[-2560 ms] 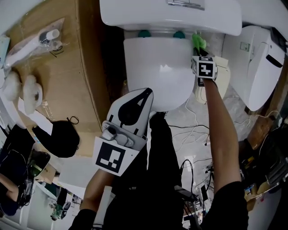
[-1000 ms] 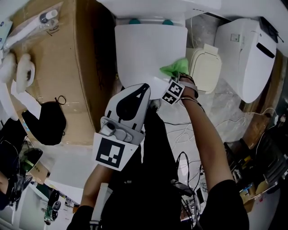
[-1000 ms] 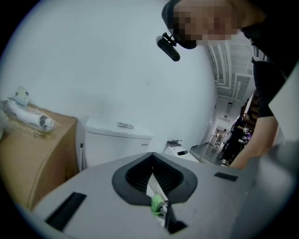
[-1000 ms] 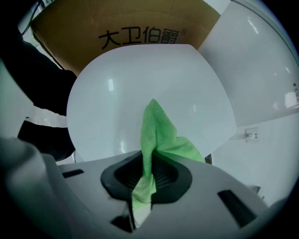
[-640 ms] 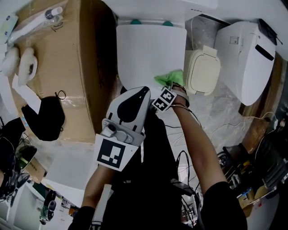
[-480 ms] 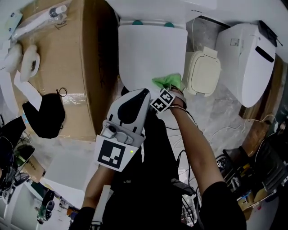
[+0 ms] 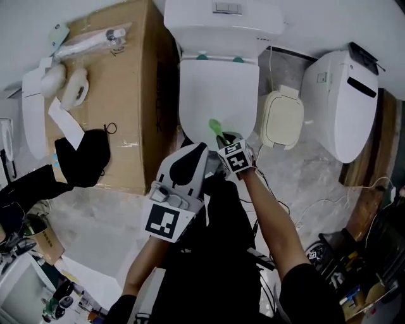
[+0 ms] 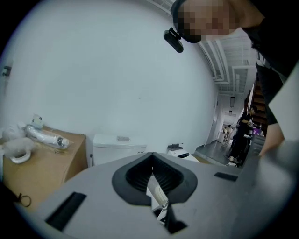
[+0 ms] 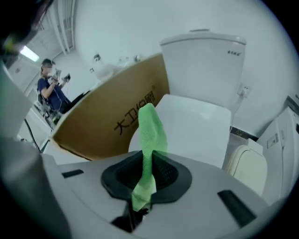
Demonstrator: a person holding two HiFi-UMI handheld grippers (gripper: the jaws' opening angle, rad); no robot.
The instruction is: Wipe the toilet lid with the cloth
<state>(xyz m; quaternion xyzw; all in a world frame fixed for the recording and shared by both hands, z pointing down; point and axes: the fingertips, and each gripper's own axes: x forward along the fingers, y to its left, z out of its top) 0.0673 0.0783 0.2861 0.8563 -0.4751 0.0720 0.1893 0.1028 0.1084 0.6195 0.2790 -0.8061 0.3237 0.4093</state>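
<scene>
the right claw [image 7: 226,140] is clamped on a green cloth [image 7: 216,126], at the front edge of the white toilet lid [image 7: 218,88], which is down. in the right gripper view the two jaws of the right claw [image 9: 143,178] are pressed together on the lower end of the cloth [image 9: 150,133], and the free end stands up out of them in a narrow strip, seen against the toilet lid [image 9: 196,126]. whether the cloth touches the lid i cannot tell.

the left claw [image 7: 200,148] is held lower, near the person's body, just beside the right one. in the left gripper view the left claw [image 8: 152,173] has its jaws together with nothing between them.

behind the lid stands the white tank [image 7: 223,18]. a cardboard box [image 7: 130,82] stands just beside the toilet on its left. on the floor at the other side lies a cream seat cover [image 7: 281,118].
</scene>
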